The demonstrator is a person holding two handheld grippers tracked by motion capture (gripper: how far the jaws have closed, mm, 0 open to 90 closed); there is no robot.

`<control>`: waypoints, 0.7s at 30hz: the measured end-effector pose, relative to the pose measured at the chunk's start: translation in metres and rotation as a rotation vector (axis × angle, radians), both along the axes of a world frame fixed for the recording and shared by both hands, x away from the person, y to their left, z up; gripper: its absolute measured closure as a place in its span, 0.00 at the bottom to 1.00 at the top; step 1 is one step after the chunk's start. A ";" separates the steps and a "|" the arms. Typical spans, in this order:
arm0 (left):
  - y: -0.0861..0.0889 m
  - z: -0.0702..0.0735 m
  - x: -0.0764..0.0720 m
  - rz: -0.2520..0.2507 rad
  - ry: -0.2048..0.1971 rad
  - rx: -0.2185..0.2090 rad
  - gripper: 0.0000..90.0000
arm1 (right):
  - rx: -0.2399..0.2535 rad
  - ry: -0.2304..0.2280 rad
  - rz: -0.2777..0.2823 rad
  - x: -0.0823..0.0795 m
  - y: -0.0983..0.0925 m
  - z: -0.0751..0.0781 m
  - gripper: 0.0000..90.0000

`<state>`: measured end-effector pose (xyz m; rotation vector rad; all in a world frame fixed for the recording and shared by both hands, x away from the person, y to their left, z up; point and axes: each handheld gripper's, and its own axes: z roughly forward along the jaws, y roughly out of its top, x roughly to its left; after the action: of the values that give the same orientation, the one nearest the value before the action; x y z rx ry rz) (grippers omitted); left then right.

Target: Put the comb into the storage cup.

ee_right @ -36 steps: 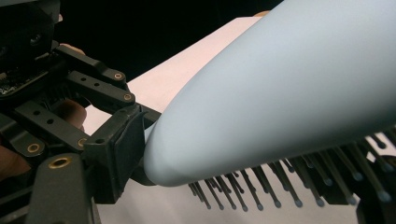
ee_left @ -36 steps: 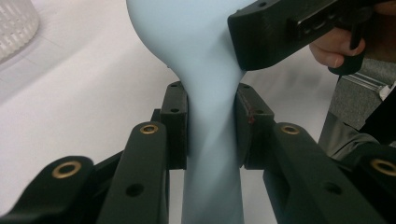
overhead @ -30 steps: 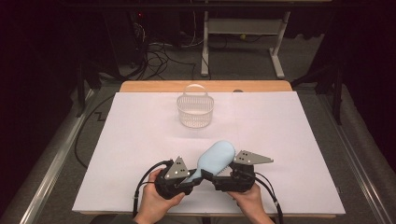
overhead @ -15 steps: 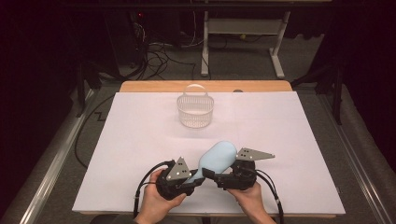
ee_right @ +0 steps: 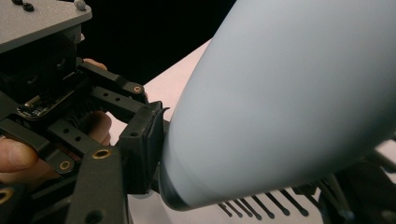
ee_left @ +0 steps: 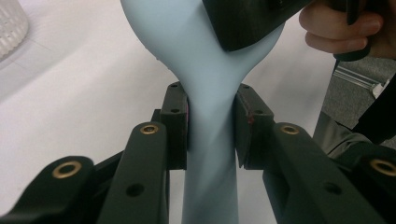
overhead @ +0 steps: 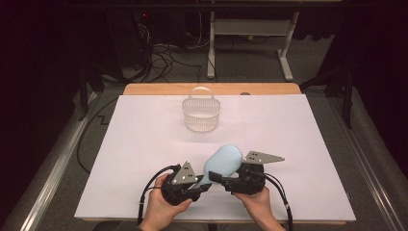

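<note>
A light blue hairbrush (overhead: 223, 161) is held just above the white table cover, near the front edge, its head pointing away and to the right. My left gripper (overhead: 201, 180) is shut on the handle; in the left gripper view both pads (ee_left: 177, 126) press the narrow neck (ee_left: 210, 140). My right gripper (overhead: 220, 177) reaches in from the right. Its jaws have just been closing around the brush head (ee_right: 289, 93), and one pad (ee_right: 142, 144) touches the head's edge. The other jaw is hidden behind the head. Black bristles (ee_right: 261, 203) point down.
A clear plastic basket with a handle (overhead: 201, 113) stands at the middle back of the white cover (overhead: 298, 130), and its corner shows in the left gripper view (ee_left: 9, 23). A wooden table edge (overhead: 159, 89) runs behind it. Cables and desk legs lie on the floor beyond.
The right gripper's jaws have narrowed onto the brush head. Both hands and the brush stay where they were.
</note>
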<state>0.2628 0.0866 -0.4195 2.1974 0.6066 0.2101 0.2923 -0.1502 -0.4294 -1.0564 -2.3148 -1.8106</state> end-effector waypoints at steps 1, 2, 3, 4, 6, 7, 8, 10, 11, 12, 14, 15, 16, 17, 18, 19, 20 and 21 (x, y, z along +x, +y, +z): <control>0.000 0.000 0.000 0.000 0.000 -0.002 0.77 | 0.004 0.006 0.002 0.000 0.000 0.000 0.46; 0.000 0.000 0.000 0.001 0.001 -0.003 0.77 | 0.007 0.009 0.005 0.001 0.000 0.000 0.47; 0.000 0.001 0.000 0.000 0.001 -0.002 0.77 | 0.010 0.012 0.008 0.001 0.000 0.000 0.47; 0.000 0.001 0.000 0.000 -0.001 -0.003 0.77 | 0.012 0.014 0.010 0.001 0.000 0.001 0.48; 0.001 0.001 0.000 0.000 -0.002 -0.005 0.77 | 0.013 0.017 0.013 0.000 0.000 0.002 0.50; 0.001 0.001 0.000 0.002 -0.002 -0.008 0.77 | 0.017 0.020 0.013 0.000 0.000 0.002 0.50; 0.001 0.001 0.000 0.002 -0.002 -0.007 0.77 | 0.023 0.023 0.013 0.001 0.000 0.002 0.51; 0.001 0.001 0.001 0.004 -0.001 -0.004 0.77 | 0.035 0.040 0.015 0.001 0.000 0.002 0.54; 0.001 0.000 0.001 0.004 0.000 -0.003 0.77 | 0.039 0.047 0.017 0.001 0.001 0.002 0.55; 0.001 0.000 0.001 0.006 0.000 0.000 0.77 | 0.044 0.050 0.021 0.001 0.001 0.001 0.57; 0.001 0.000 0.001 0.003 -0.001 -0.002 0.77 | 0.043 0.048 0.020 0.000 0.001 0.002 0.58; 0.001 0.001 0.001 0.000 -0.002 -0.005 0.77 | 0.046 0.042 0.019 -0.001 0.001 0.002 0.59; 0.001 0.001 0.000 -0.002 -0.002 -0.009 0.77 | 0.051 0.038 0.018 -0.002 0.001 0.002 0.60; 0.001 0.001 0.000 -0.003 -0.003 -0.016 0.77 | 0.050 0.028 0.018 -0.003 0.001 0.003 0.60; 0.001 0.001 0.000 -0.003 -0.002 -0.021 0.77 | 0.053 0.023 0.019 -0.004 0.001 0.004 0.61; 0.001 0.001 0.000 -0.003 -0.002 -0.022 0.77 | 0.053 0.023 0.020 -0.004 0.001 0.004 0.61; 0.002 0.001 0.000 -0.004 -0.001 -0.024 0.76 | 0.054 0.025 0.022 -0.004 0.001 0.004 0.61; 0.002 0.001 0.000 -0.004 -0.001 -0.027 0.76 | 0.057 0.029 0.027 -0.004 0.001 0.004 0.62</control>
<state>0.2629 0.0883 -0.4185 2.1720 0.6008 0.1992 0.2887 -0.1493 -0.4253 -1.0318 -2.2359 -1.8277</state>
